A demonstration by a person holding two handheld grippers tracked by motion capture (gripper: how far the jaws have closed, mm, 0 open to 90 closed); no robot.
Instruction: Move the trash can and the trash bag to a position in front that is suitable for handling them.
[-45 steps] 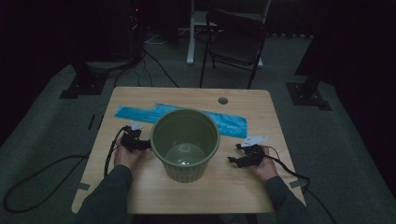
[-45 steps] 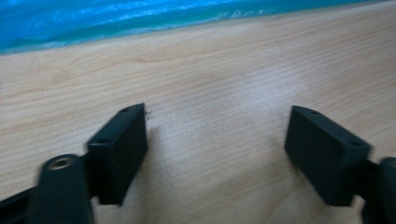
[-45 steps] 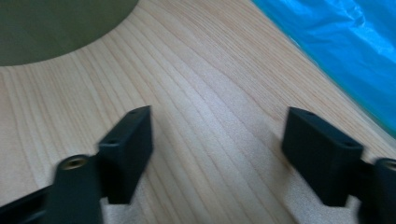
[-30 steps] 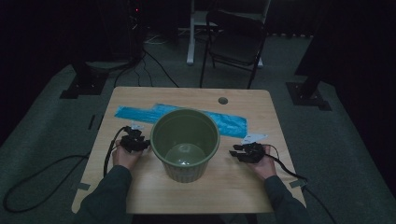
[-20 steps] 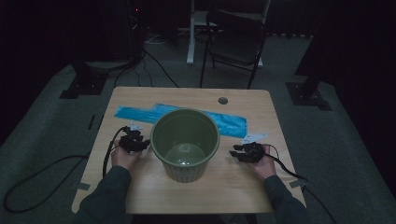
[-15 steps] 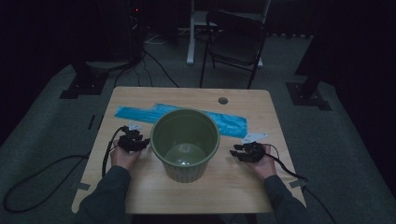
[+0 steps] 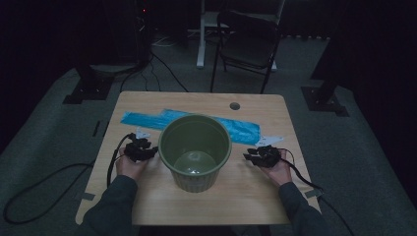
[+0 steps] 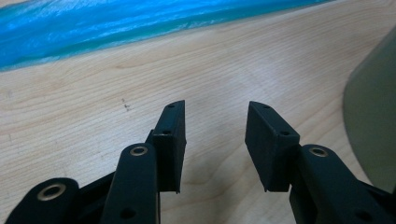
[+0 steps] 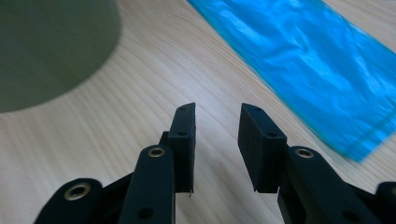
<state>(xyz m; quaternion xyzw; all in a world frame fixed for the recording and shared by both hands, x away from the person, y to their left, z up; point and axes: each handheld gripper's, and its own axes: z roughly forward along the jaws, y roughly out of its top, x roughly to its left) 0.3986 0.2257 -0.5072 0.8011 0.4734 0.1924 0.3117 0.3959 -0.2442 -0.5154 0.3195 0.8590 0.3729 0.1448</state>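
**Green bucket between two idle grippers on a wooden counter**

No brand, label or legible writing can be made out on anything here; the white tags near the blue sheet are too small to read.

Nearest, a person's two grey-sleeved forearms come in over the near edge of the light wooden counter (image 7: 147, 101). The left gripper (image 7: 141, 151) lies at the left of the olive-green round plastic bucket (image 7: 195, 150), its fingers (image 8: 172, 135) apart with only bare wood grain between them; the bucket's wall shows at the right edge of the left gripper view. The right gripper (image 7: 259, 155) rests at the bucket's right, a little apart from it. Its fingers (image 9: 184, 135) have just been closing somewhat, yet they stand apart with nothing between them, only counter.

The bucket stands upright in the middle of the counter, open mouth up, between the two grippers and touched by neither. Just behind it lies a long bright-blue flat plastic sheet (image 7: 145, 120), stretching left to right across the counter, partly hidden by the bucket. Farther back is a small round hole (image 7: 235, 105) in the counter near the far edge.

Beyond the counter the room is dark: grey carpeted floor (image 7: 49, 132), black cables, a black folding chair (image 7: 248, 46) and dark stand bases at either side.
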